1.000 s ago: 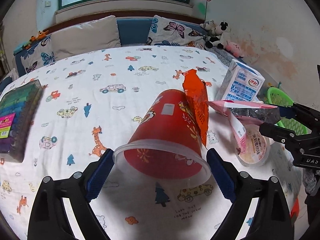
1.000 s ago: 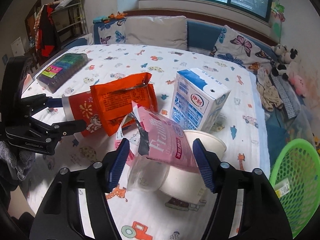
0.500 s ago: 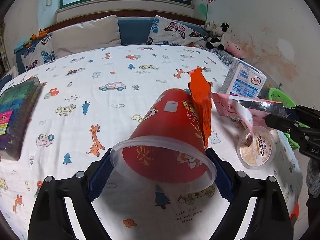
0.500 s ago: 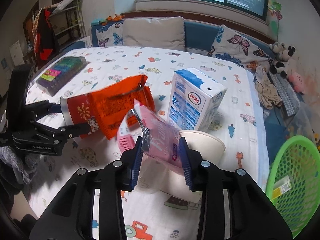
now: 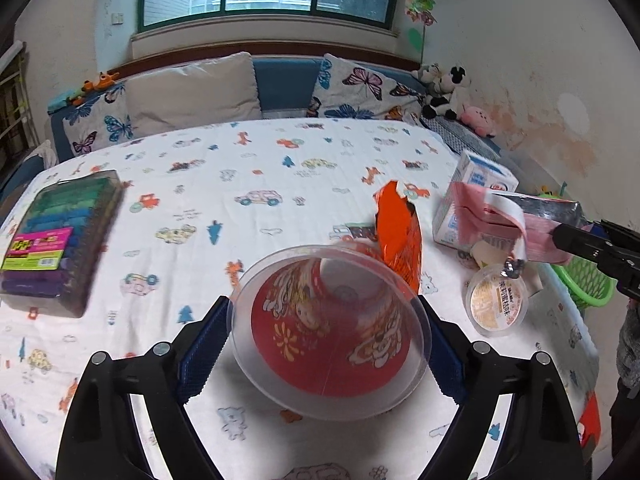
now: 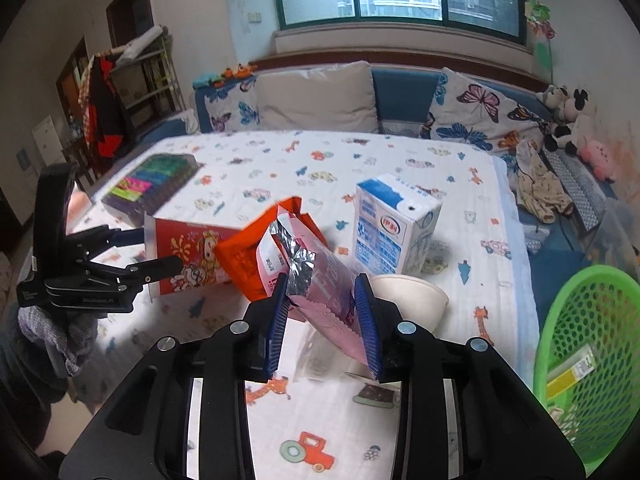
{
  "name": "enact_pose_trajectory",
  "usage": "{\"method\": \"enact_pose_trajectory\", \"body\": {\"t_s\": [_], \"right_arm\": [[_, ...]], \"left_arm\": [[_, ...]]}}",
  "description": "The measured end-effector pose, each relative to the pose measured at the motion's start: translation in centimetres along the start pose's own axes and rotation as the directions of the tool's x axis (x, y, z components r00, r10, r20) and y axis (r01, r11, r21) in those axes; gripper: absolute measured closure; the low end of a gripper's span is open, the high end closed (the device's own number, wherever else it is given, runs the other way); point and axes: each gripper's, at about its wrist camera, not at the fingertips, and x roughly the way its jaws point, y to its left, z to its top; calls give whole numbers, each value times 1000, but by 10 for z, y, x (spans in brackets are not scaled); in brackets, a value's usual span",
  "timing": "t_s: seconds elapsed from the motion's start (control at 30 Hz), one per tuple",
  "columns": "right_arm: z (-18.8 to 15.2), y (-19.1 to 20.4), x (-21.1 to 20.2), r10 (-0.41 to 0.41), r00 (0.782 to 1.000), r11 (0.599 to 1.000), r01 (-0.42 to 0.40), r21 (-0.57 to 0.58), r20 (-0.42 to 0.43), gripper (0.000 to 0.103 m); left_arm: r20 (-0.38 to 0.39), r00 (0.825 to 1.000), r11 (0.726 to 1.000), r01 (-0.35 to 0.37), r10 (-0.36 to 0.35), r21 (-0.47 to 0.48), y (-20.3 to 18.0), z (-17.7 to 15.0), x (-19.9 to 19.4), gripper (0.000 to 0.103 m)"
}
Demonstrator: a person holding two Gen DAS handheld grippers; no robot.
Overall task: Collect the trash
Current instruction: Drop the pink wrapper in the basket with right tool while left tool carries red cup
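Note:
My left gripper [image 5: 324,354] is shut on a red plastic cup [image 5: 320,320], pads against its clear rim. The cup is off the bed, mouth toward the camera; the right wrist view shows it [image 6: 188,248] held at the left. An orange wrapper [image 5: 400,232] stands against the cup's far end. My right gripper [image 6: 322,320] is shut on a pink foil-lined packet [image 6: 320,276] and holds it above a white cup [image 6: 412,292]. The left wrist view shows that packet [image 5: 500,220] and the right gripper [image 5: 592,240] at the right.
A blue-and-white milk carton [image 6: 392,224] stands on the bed behind the packet. A green mesh basket [image 6: 588,340] with some trash in it sits off the bed's right edge. A box of coloured items [image 5: 56,236] lies at the left. Pillows and soft toys line the far side.
My right gripper closed on the pink packet and raised it off the white cup. My left gripper closed on the red cup and lifted it, tipping its mouth toward the camera.

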Motion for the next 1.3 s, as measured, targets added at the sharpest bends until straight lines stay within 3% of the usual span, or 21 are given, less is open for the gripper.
{"method": "enact_pose_trajectory", "body": {"t_s": [0.2,0.33,0.7,1.03,1.3], "right_arm": [[4,-1,-27,13,998,1000,-15,26,57,69],[4,-11,-46,2,996,998,-7,56,92,69],[-20,-73,-87,-143,983,976,121,180,114,69],[-62,-146,-114,-301,951,909,265,322,66,69],[-91,-190,-119,-356,934,858,322,400,14,69]], "left_arm": [[25,1000,1000,-19,19,-6,5,4,-22,18],[32,999,1000,6,-5,-16,3,8,-35,19],[76,992,994,98,-101,39,-39,28,-59,19],[107,970,966,201,-220,162,-122,70,-66,19],[61,946,925,296,-319,239,-209,102,-41,19]]}}
